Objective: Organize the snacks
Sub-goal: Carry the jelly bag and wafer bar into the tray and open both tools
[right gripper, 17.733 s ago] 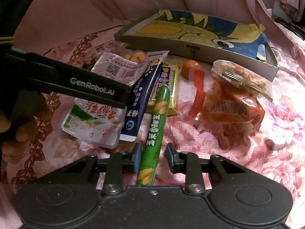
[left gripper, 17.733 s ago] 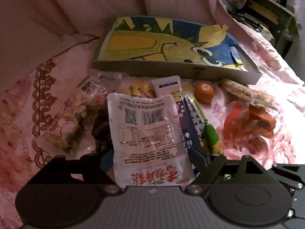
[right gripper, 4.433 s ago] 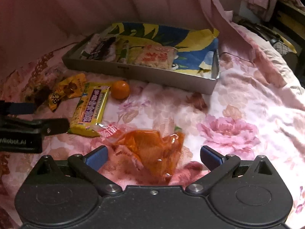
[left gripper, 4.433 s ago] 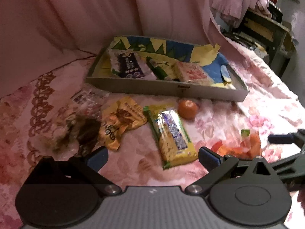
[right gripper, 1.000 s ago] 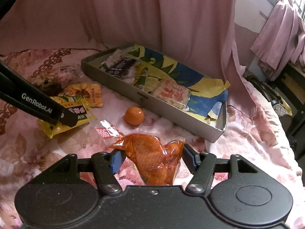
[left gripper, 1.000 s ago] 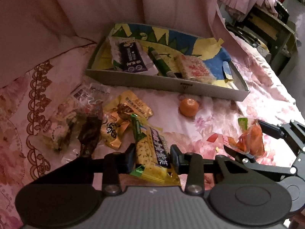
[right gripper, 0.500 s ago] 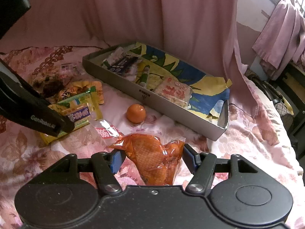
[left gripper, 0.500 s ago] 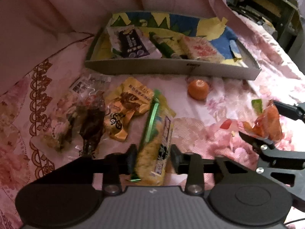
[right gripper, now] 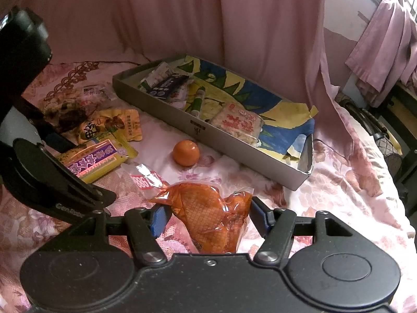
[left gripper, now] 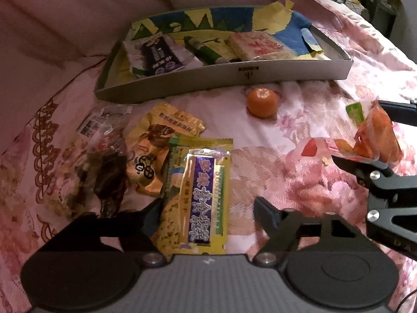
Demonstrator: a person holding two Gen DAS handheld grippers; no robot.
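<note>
Snacks are shown partly sorted: several packets already lie in the grey tray (left gripper: 260, 74), while the rest remain on the flowered bedcover (left gripper: 294, 182) in front of it. The yellow biscuit packet (left gripper: 198, 190) lies flat between the fingers of the left gripper (left gripper: 208, 208), whose jaws have just been opening; the left finger is seen just at the packet's edge, the right finger stands clear, and no clamping is evident. The orange vacuum pouch (right gripper: 211, 216) is held by the right gripper (right gripper: 207, 217), both blue pads being pressed against its sides at a middling spread. The pouch is judged soft, slick and light, so a hold across its thick middle is preferred to one on the thin sealed flap. The biscuit packet is judged light, crinkly and brittle inside; a gentle pinch across its narrow width, near mid-length, is advised. The small orange (left gripper: 262, 103) rests apart from both, just before the tray wall; it is judged round, firm and liable to roll, and is best taken across its widest part.
</note>
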